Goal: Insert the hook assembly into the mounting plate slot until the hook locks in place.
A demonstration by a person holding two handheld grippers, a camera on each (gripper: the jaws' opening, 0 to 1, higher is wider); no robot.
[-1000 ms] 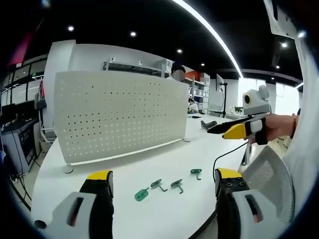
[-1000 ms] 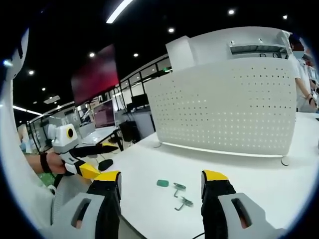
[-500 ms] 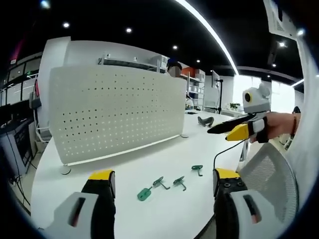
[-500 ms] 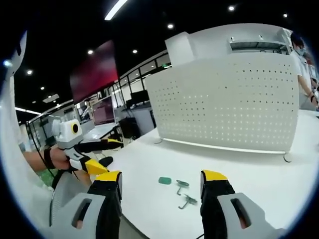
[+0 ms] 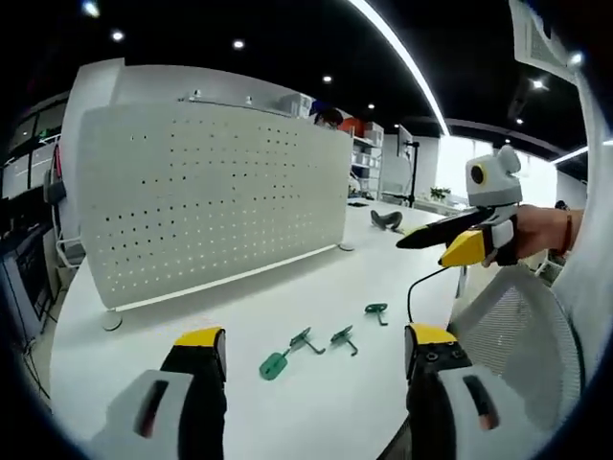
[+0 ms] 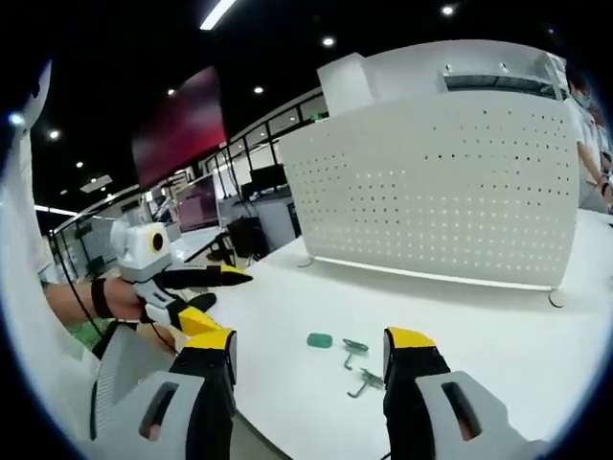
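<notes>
**Hooks on counter, both grippers empty**

Green hook assemblies lying loose in a short row on the white counter (image 5: pixel 316 287), near edge, well apart from the perforated mounting plate (image 5: pixel 211 206) standing upright at the far side. In the left gripper view: flat green tab piece (image 5: pixel 273 364) leftmost, then three small hooks (image 5: pixel 342 337) to its right, none touching the plate. In the right gripper view: same green tab (image 6: pixel 320 340) and hooks (image 6: pixel 356 348) between the jaws' lines, plate (image 6: pixel 431 201) beyond.

Left gripper (image 5: pixel 311 350) spread wide, holding nothing, raised above the counter. Right gripper (image 6: pixel 306 353) likewise wide and empty; seen from the left gripper view at right (image 5: pixel 431 240), carried in a hand, jaws apart.

Probably light, stiff, small parts; thin metal shanks likely slippery and prone to twist between pads. Best taken by the broader green head, leaving the prongs free for the plate's slots. Plate on small feet, liable to shift under a push; bracing with the other gripper advisable.
</notes>
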